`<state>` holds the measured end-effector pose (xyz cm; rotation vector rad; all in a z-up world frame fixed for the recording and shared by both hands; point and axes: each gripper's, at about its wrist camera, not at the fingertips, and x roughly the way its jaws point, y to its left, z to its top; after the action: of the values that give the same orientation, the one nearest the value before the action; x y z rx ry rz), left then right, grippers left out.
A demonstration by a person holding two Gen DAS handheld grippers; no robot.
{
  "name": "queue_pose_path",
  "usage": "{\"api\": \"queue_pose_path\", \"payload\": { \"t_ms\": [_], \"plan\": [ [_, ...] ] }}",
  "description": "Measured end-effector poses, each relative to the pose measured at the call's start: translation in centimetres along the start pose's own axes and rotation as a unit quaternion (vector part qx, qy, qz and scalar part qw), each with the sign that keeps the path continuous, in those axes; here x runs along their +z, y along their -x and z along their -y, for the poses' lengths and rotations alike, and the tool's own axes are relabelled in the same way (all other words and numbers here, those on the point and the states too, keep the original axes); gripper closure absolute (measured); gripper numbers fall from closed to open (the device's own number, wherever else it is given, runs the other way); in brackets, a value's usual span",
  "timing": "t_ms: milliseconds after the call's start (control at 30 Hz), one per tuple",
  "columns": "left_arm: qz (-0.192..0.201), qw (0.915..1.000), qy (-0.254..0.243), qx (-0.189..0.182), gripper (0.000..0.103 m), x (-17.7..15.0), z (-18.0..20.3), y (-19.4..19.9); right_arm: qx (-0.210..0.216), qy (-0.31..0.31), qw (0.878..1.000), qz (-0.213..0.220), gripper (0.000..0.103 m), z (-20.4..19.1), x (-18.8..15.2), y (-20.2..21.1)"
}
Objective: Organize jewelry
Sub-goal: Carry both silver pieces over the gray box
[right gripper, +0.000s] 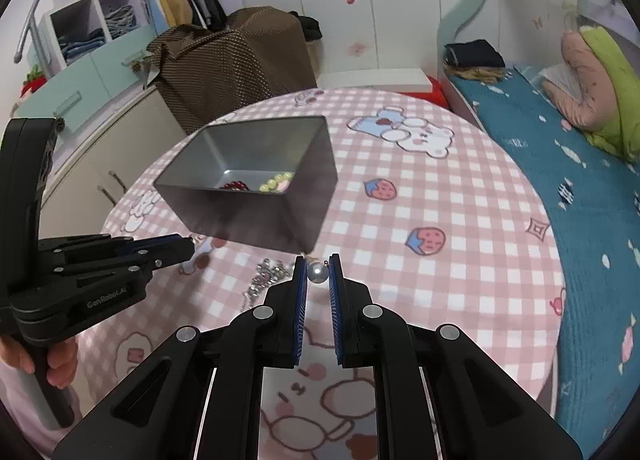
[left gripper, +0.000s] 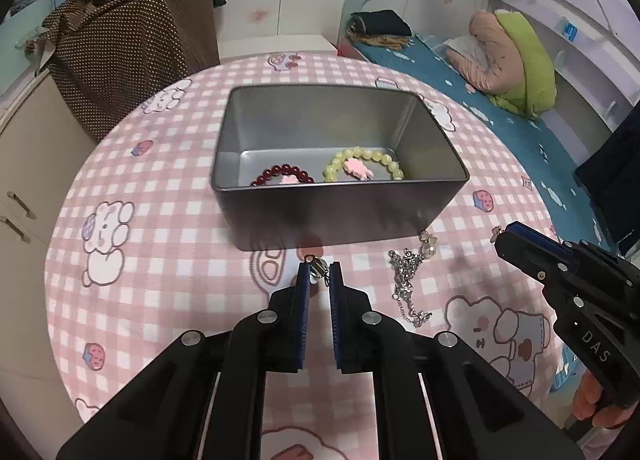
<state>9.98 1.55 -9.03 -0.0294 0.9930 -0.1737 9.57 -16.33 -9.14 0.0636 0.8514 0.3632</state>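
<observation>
A grey metal tin point(left gripper: 340, 216) stands on the round table and holds a dark red bead bracelet point(left gripper: 282, 176) and a pale yellow bead bracelet point(left gripper: 363, 165). My left gripper point(left gripper: 319, 269) is shut on a small earring point(left gripper: 319, 268) just in front of the tin. My right gripper point(right gripper: 318, 272) is shut on a pearl earring point(right gripper: 318, 273); it also shows in the left wrist view point(left gripper: 505, 238). A silver chain point(left gripper: 408, 284) with a pearl and bow piece point(left gripper: 427, 246) lies on the cloth between the grippers; the chain also shows in the right wrist view point(right gripper: 266, 276).
The table carries a pink checked cloth point(left gripper: 160, 220) with cartoon prints. A chair draped in brown dotted fabric point(left gripper: 132, 44) stands behind it. A bed with a blue sheet point(left gripper: 520, 132) lies to the right, cupboards point(left gripper: 32, 164) to the left.
</observation>
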Motion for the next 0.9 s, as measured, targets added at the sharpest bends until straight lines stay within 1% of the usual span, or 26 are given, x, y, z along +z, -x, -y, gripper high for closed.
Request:
{"api": "queue_pose_path", "payload": {
  "t_ms": [200, 433, 567, 767, 900],
  "plan": [
    [0.024, 0.9997, 0.002, 0.0, 0.095, 0.7, -0.8, 2.1, -0.001, 0.019, 1.0, 0.021, 0.091, -1.5, 1.3, 1.3],
    [0.051, 0.9987, 0.003, 0.008, 0.095, 3.0, -0.7, 3.6, 0.008, 0.039, 0.998, 0.051, 0.091, -3.0, 3.5, 2.5],
    [0.06, 0.9981, 0.001, 0.011, 0.095, 4.2, -0.6, 3.9, 0.012, 0.048, 0.997, 0.062, 0.091, -3.5, 4.8, 2.8],
    [0.065, 0.9978, -0.002, 0.008, 0.095, 5.8, -0.5, 3.6, 0.016, 0.055, 0.996, 0.061, 0.091, -3.9, 6.2, 1.7],
    [0.061, 0.998, -0.007, 0.01, 0.094, 6.6, -0.4, 2.8, 0.021, 0.059, 0.997, 0.047, 0.091, -3.9, 6.8, 0.3]
  ]
}}
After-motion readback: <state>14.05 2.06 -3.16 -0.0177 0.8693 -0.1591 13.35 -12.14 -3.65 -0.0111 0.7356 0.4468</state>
